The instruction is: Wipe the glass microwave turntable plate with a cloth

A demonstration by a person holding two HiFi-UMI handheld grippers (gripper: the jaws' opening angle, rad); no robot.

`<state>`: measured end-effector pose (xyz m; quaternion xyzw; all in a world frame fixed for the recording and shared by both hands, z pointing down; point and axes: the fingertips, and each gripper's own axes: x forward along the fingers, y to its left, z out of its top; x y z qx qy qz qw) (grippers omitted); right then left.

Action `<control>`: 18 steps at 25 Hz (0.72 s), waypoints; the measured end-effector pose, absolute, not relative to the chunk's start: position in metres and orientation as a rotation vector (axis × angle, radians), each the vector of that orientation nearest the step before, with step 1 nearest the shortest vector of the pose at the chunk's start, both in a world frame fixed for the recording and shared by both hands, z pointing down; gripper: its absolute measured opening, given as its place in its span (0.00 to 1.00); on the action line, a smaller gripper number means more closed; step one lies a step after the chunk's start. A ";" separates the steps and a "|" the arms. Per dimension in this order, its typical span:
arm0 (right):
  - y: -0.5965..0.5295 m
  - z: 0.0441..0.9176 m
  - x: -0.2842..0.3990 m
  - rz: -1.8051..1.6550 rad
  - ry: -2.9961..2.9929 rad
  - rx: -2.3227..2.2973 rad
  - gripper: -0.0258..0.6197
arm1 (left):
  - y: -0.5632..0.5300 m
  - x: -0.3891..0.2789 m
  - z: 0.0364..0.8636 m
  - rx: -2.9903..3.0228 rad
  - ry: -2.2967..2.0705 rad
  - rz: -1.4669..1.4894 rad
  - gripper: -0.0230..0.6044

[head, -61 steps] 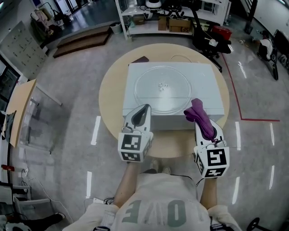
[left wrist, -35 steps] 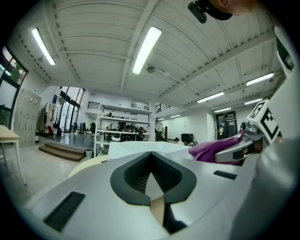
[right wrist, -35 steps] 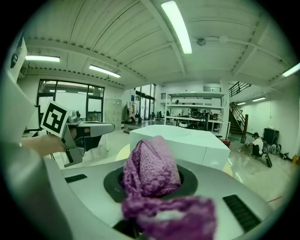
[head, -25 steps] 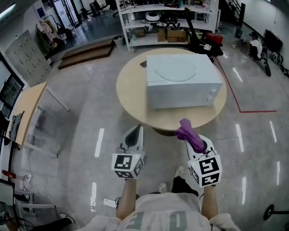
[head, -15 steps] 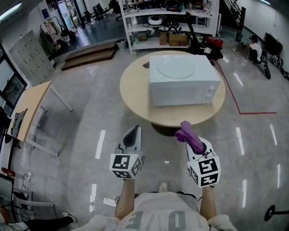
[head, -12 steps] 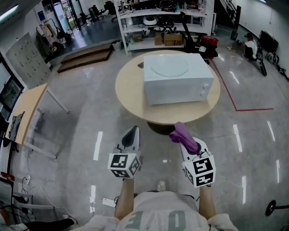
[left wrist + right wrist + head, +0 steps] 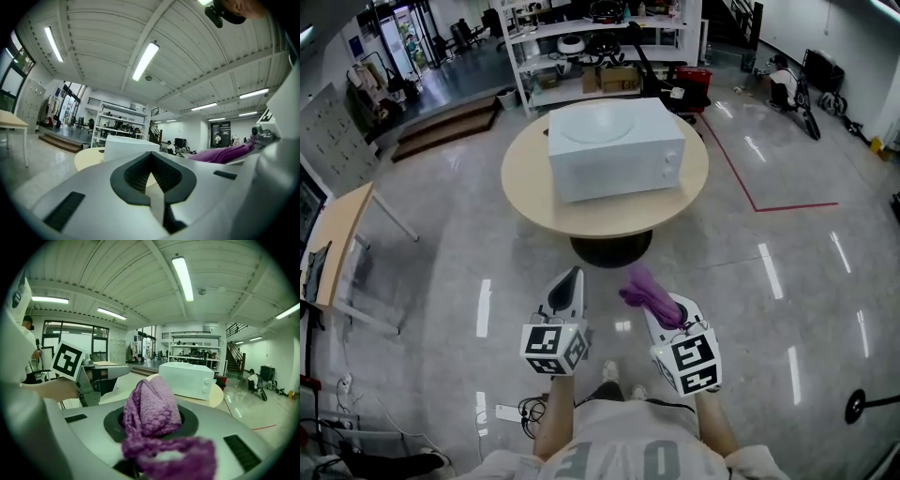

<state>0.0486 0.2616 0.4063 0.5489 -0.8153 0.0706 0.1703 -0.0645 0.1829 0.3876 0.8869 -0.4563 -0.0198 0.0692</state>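
The glass turntable plate (image 7: pixel 595 127) lies on top of a white microwave (image 7: pixel 614 148) on a round wooden table (image 7: pixel 532 192), well ahead of me. Both grippers hang over the floor, short of the table. My left gripper (image 7: pixel 572 275) is shut with nothing in it; its dark pads meet (image 7: pixel 151 180). My right gripper (image 7: pixel 650 302) is shut on a purple knitted cloth (image 7: pixel 642 290), which bunches up out of the jaws (image 7: pixel 152 408). The microwave shows far off in the left gripper view (image 7: pixel 126 147) and the right gripper view (image 7: pixel 187 378).
Shiny grey floor lies between me and the table. Metal shelving (image 7: pixel 600 37) stands behind the table, wooden steps (image 7: pixel 441 122) at the back left, a wooden desk (image 7: pixel 333 234) at the left. A red tape line (image 7: pixel 750 192) runs on the floor at the right. Cables (image 7: pixel 525 408) lie by my feet.
I have backed away from the table: the microwave and plate were right under the grippers and are now far ahead. Both grippers stay shut, the cloth still in the right one.
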 end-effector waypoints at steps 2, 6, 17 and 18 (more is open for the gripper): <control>0.279 0.411 0.055 0.211 -2.313 1.550 0.11 | 0.203 -0.069 0.391 2.650 -1.400 -0.075 0.04; 0.301 0.416 0.064 0.232 -2.311 1.565 0.11 | 0.226 -0.078 0.397 2.631 -1.431 -0.063 0.04; 0.320 0.391 0.053 0.205 -2.324 1.719 0.11 | 0.261 -0.110 0.348 2.756 -1.438 -0.146 0.04; 0.321 0.390 0.051 0.200 -2.324 1.733 0.11 | 0.261 -0.114 0.348 2.758 -1.440 -0.147 0.04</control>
